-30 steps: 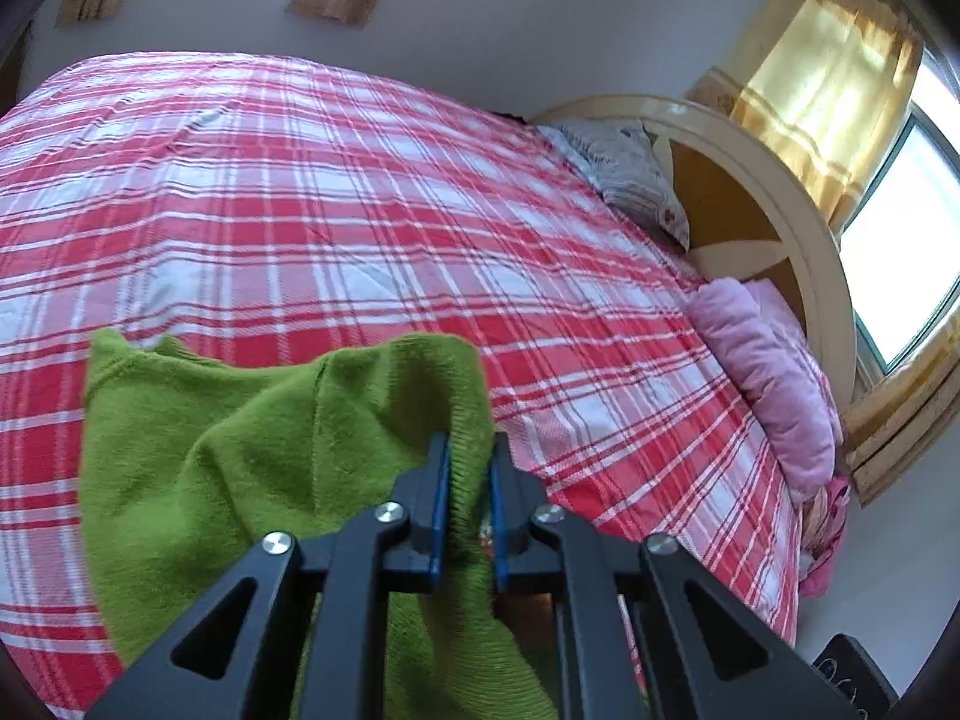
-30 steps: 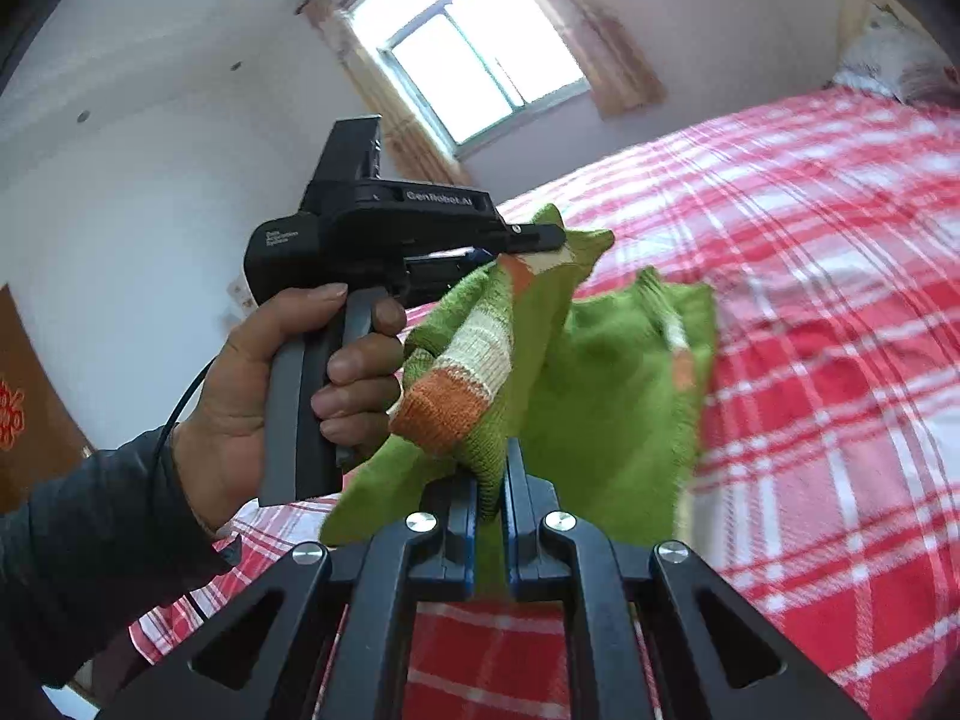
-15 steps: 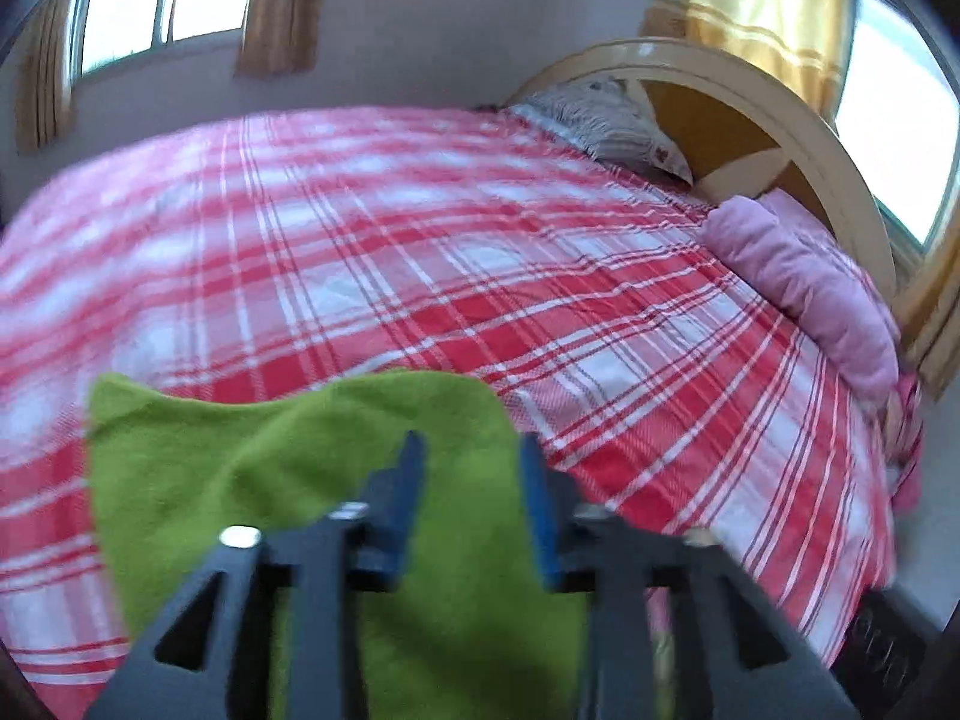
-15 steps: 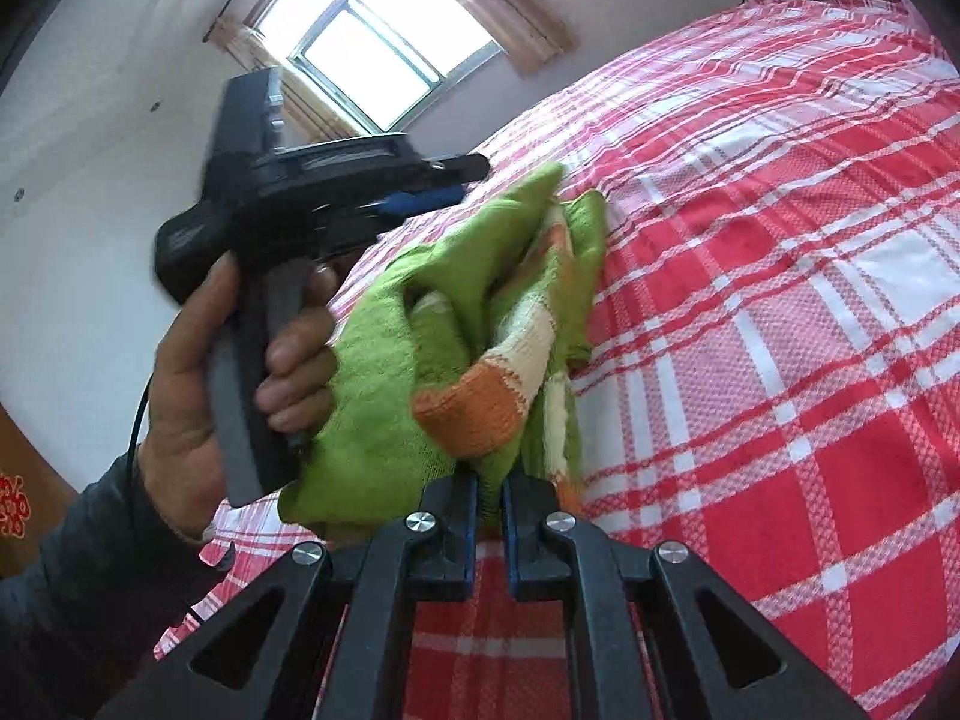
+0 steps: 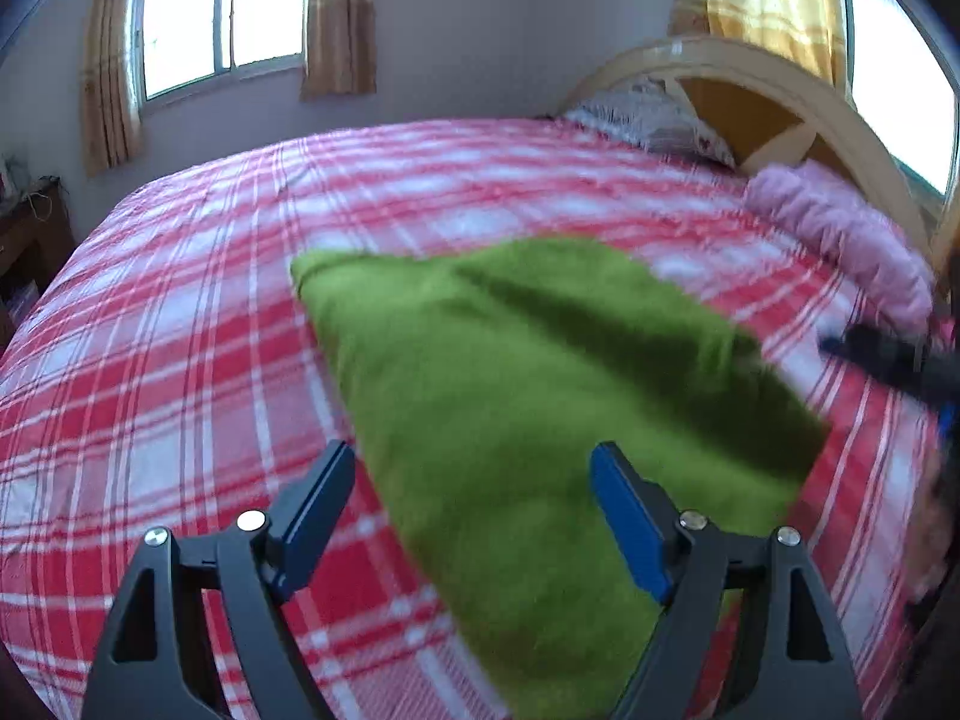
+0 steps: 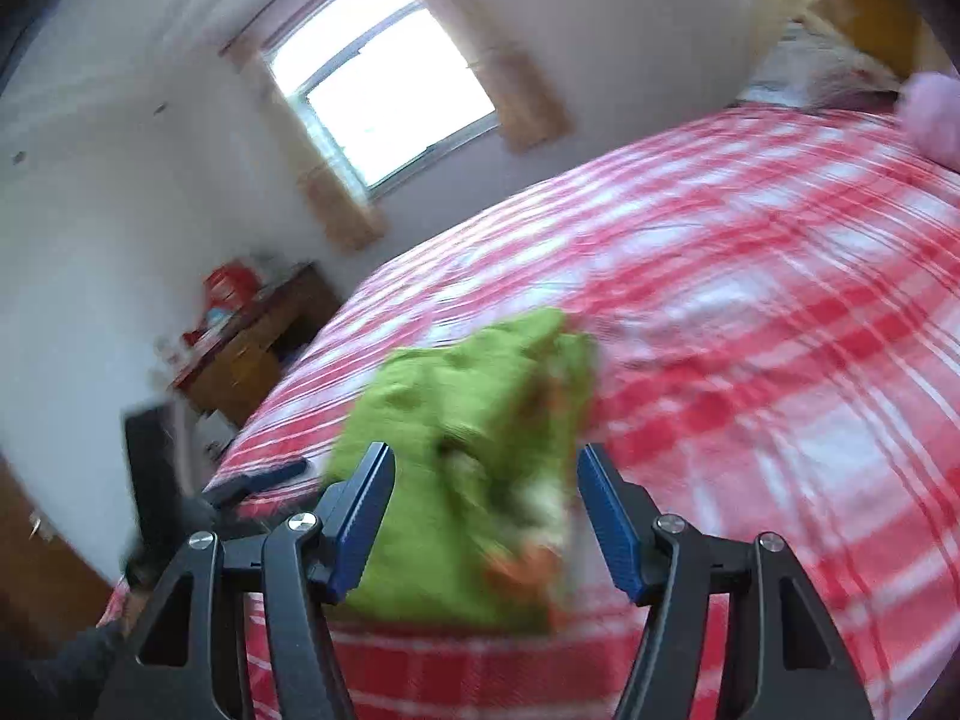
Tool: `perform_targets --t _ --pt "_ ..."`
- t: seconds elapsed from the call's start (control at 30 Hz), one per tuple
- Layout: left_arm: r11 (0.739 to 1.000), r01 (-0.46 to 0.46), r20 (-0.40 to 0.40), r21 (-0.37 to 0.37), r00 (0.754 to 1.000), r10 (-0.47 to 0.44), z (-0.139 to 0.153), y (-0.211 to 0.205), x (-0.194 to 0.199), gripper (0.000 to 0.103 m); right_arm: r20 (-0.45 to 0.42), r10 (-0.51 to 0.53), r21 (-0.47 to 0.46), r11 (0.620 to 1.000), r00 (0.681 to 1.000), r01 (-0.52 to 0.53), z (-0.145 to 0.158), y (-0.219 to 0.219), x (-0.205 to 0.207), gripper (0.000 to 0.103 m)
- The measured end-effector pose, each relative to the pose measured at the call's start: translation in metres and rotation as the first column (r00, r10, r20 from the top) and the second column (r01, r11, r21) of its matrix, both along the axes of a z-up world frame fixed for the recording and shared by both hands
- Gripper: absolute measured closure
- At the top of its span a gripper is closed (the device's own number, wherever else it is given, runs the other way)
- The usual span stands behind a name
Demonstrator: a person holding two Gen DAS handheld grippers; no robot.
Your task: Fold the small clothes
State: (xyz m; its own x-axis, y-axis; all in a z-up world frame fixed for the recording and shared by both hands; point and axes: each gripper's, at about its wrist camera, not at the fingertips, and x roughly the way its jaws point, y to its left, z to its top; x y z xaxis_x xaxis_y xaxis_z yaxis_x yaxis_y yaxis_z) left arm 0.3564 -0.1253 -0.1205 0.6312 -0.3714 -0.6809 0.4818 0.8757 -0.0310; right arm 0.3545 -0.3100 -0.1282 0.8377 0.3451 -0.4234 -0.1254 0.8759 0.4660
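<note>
Both tools are now standing spread where a second ago each was pinching the green sweater point(image 5: 540, 396), and the garment is lying loose on the red plaid bed point(image 5: 180, 324) instead of hanging in the air between us. We are holding the left tool point(image 5: 474, 510) just above the sweater's near end, its jaws wide apart with nothing between them, and the right tool point(image 6: 483, 513) is likewise wide apart over the sweater's bunched side, where the orange-striped cuff point(image 6: 528, 564) is showing. We are judging that the drop is leaving the sweater skewed and lumpy, with layers piled unevenly. If we are reaching in again while the views are this blurred, we are risking pinching several layers at once or catching the bedcover under the sweater, and dragging the fold crooked.
</note>
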Motion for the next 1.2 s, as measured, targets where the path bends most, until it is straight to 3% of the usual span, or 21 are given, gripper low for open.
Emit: perform_targets --t 0.03,0.07,0.1,0.13,0.23,0.3,0.43,0.53,0.6,0.67,0.77,0.83,0.9,1.0,1.13,1.2 --pt "1.0 0.004 -0.002 0.014 1.0 -0.004 -0.004 0.0 -0.002 0.02 -0.035 0.028 -0.023 0.999 0.999 -0.029 0.0 0.008 0.015 0.043" --pt "1.0 0.012 -0.003 0.017 1.0 -0.012 -0.007 0.0 -0.004 0.02 -0.073 0.037 -0.049 0.998 0.997 -0.041 -0.002 0.013 0.025 0.057" --pt "1.0 0.016 -0.003 0.026 1.0 -0.016 -0.011 0.001 -0.005 0.019 -0.117 0.054 -0.074 0.995 0.992 -0.063 -0.007 0.021 0.033 0.081" --pt "1.0 0.01 0.003 0.029 1.0 -0.01 -0.013 0.004 -0.006 0.018 -0.179 0.056 -0.104 0.992 0.982 -0.076 -0.017 0.027 0.042 0.091" --pt "0.999 0.0 -0.022 -0.032 1.0 -0.001 -0.017 0.018 -0.008 0.014 -0.255 0.015 -0.047 0.999 0.967 -0.027 -0.042 0.016 0.035 0.092" --pt "0.997 0.004 -0.07 -0.079 0.998 -0.009 -0.021 0.026 -0.006 0.006 -0.283 0.006 -0.013 1.0 0.959 -0.01 -0.061 0.006 0.026 0.097" --pt "0.994 0.007 -0.101 -0.105 0.995 -0.017 -0.025 0.028 -0.007 0.004 -0.261 0.001 0.011 1.0 0.965 0.002 -0.053 0.003 0.025 0.093" --pt "0.995 0.012 -0.11 -0.104 0.994 -0.023 -0.027 0.026 -0.009 0.002 -0.179 -0.076 -0.12 0.991 0.981 0.055 -0.019 0.014 0.027 0.082" --pt "0.996 0.023 -0.109 -0.082 0.993 -0.032 -0.028 0.021 -0.011 0.001 -0.095 -0.056 -0.168 0.985 0.994 0.039 0.008 0.03 0.028 0.058" --pt "0.998 0.025 -0.105 -0.064 0.994 -0.032 -0.029 0.018 -0.012 0.0 -0.074 0.006 -0.198 0.98 0.997 -0.021 0.022 0.046 0.041 0.049" --pt "0.997 0.021 -0.124 -0.074 0.992 -0.03 -0.031 0.021 -0.01 0.0 -0.165 0.079 -0.203 0.973 0.983 -0.112 0.016 0.059 0.087 0.049" --pt "0.995 0.016 -0.148 -0.099 0.989 -0.031 -0.033 0.025 -0.008 0.0 -0.27 0.035 -0.222 0.97 0.962 -0.097 -0.002 0.055 0.12 0.049" --pt "0.993 0.015 -0.169 -0.12 0.985 -0.035 -0.034 0.028 -0.006 0.0 -0.357 -0.073 -0.345 0.937 0.931 -0.059 -0.031 0.045 0.151 0.058" --pt "0.993 0.015 -0.167 -0.117 0.985 -0.035 -0.034 0.027 -0.007 0.0 -0.35 -0.085 -0.25 0.968 0.933 -0.006 -0.042 0.015 0.161 0.058" --pt "0.99 0.015 -0.17 -0.14 0.985 -0.039 -0.034 0.03 -0.008 0.0 -0.318 -0.11 -0.364 0.931 0.942 -0.015 -0.026 0.039 0.147 0.056" --pt "0.988 0.01 -0.176 -0.156 0.984 -0.038 -0.034 0.033 -0.006 0.0 -0.259 -0.075 -0.365 0.931 0.963 -0.026 -0.014 0.053 0.133 0.056"
